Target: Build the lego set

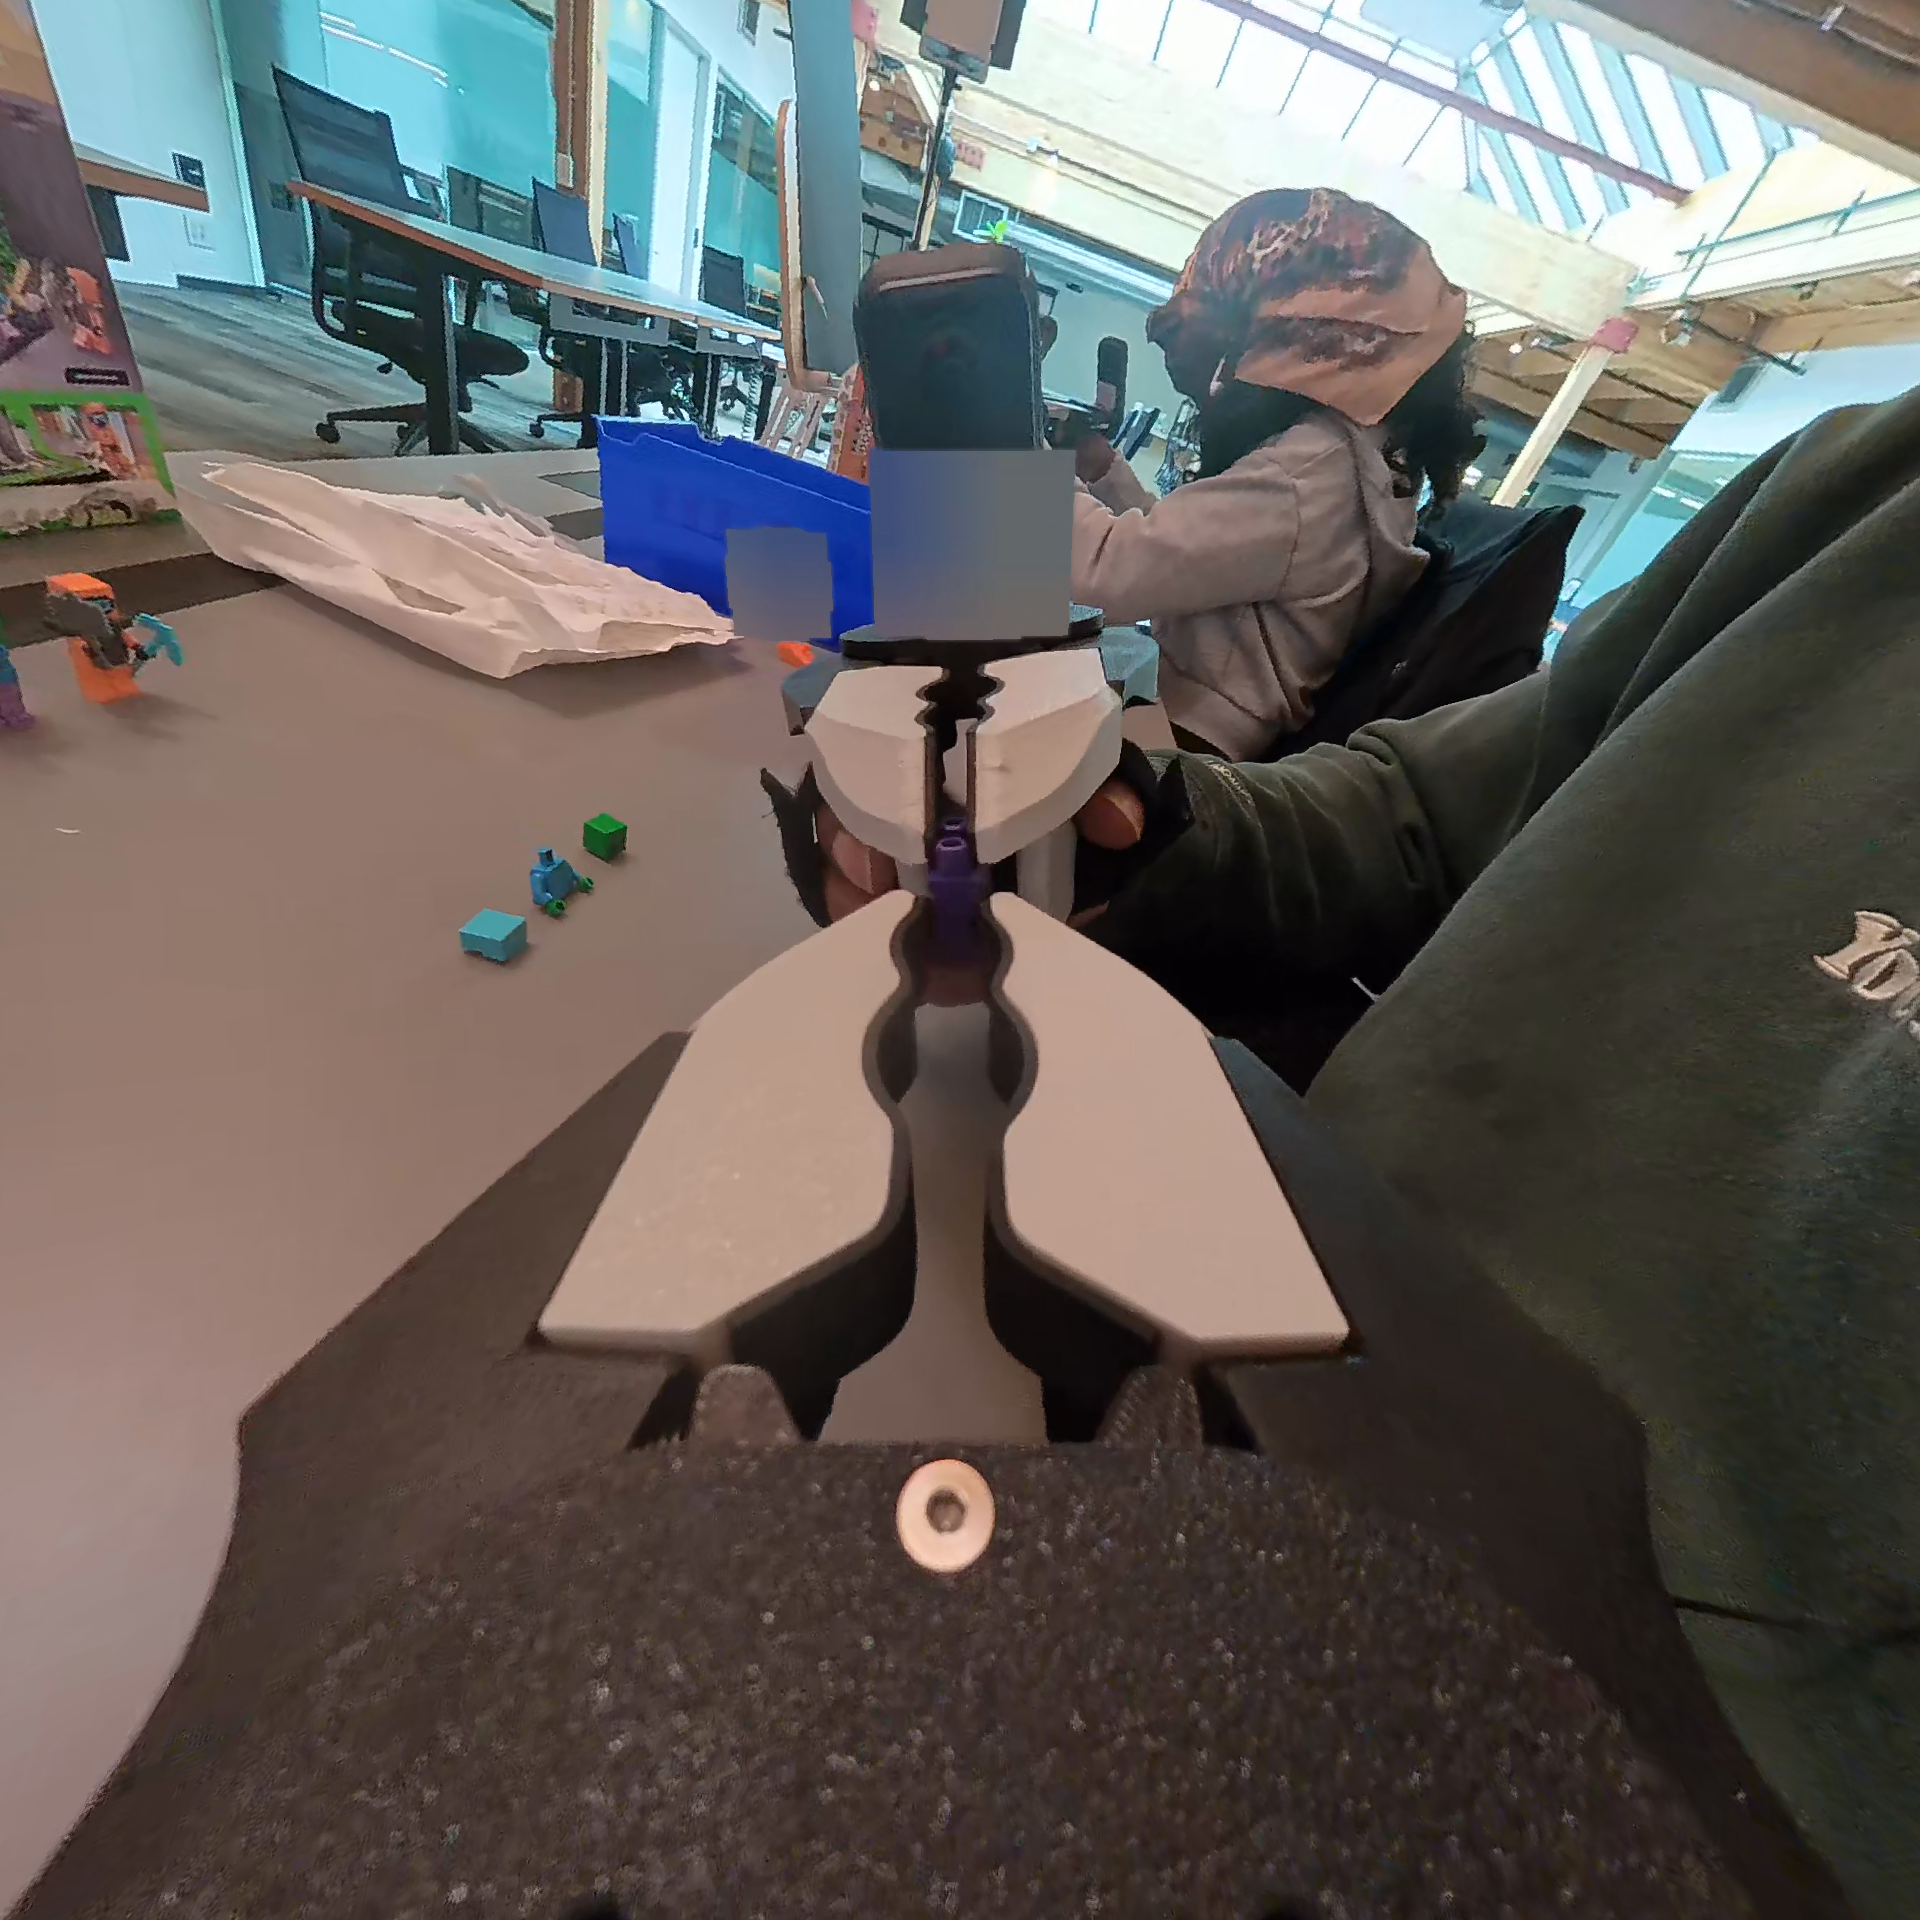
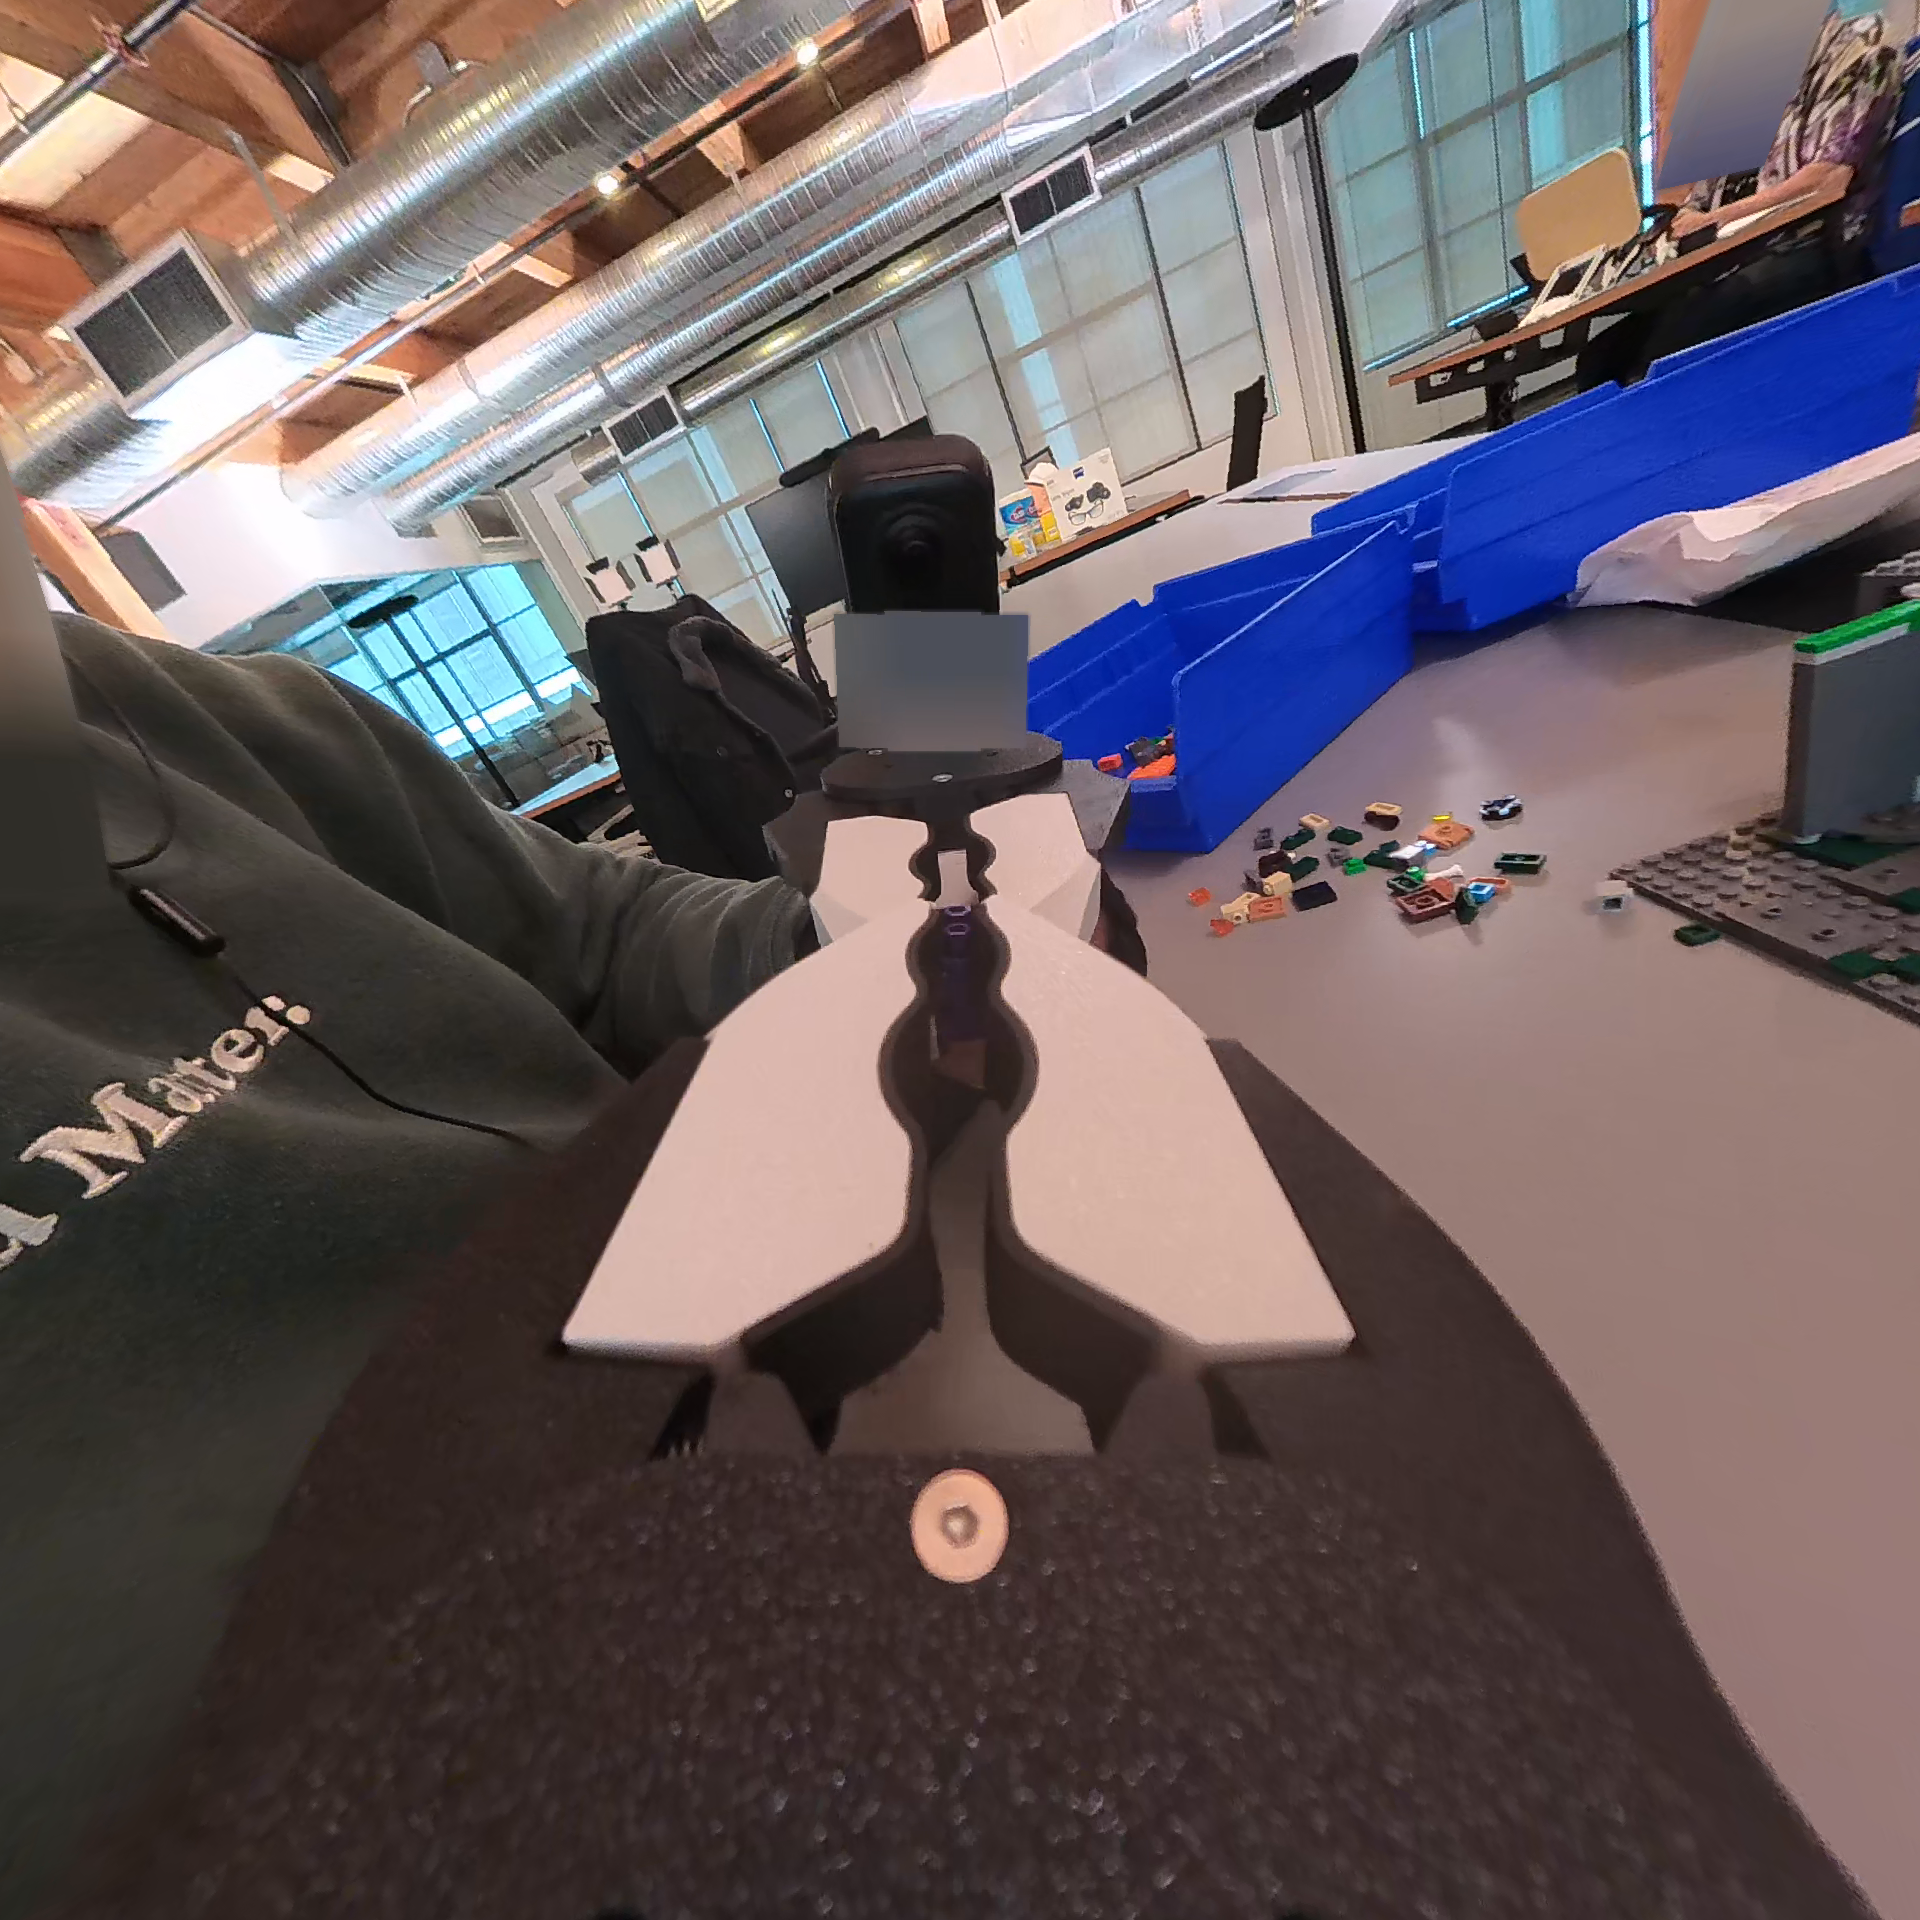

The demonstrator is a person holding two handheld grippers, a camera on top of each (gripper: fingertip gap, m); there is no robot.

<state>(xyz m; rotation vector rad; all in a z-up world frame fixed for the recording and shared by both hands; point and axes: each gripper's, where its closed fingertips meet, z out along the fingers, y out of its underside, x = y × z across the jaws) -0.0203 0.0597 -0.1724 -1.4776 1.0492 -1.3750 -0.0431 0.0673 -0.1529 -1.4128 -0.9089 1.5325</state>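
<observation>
Seen from the left gripper (image 1: 948, 920), the far left edge of the grey table (image 1: 312, 1039) carries a printed box (image 1: 62, 395) and an orange figure (image 1: 99, 639); nearer in, still left of the fingers, a teal brick (image 1: 494, 933), a small blue figure (image 1: 553, 878) and a green cube (image 1: 605, 835) lie in a loose diagonal row, well apart from the tips, with bare tabletop between them and the gripper. Beyond them lie crumpled white paper (image 1: 447, 571) and a blue bin (image 1: 727, 509). Straight ahead, the left gripper is clenched on a purple lego piece (image 1: 954, 883), pinched at its fingertips, and the right gripper (image 1: 956, 774) meets it tip to tip, its white fingers closed on the other end of that same piece. To the right, a dark green sleeve (image 1: 1558, 831) fills the space up to the frame edge. From the right gripper (image 2: 956, 935), the green sleeve crowds the left side; the purple lego piece (image 2: 958, 992) sits in the narrow gap of its gripping fingers, which grasp it, with the left gripper (image 2: 954, 883) straight beyond. To the right, open table runs to blue bins (image 2: 1299, 665), a scatter of loose small bricks (image 2: 1382, 873), then a grey studded baseplate (image 2: 1787, 914) with a grey wall (image 2: 1849, 738) at the right edge.
</observation>
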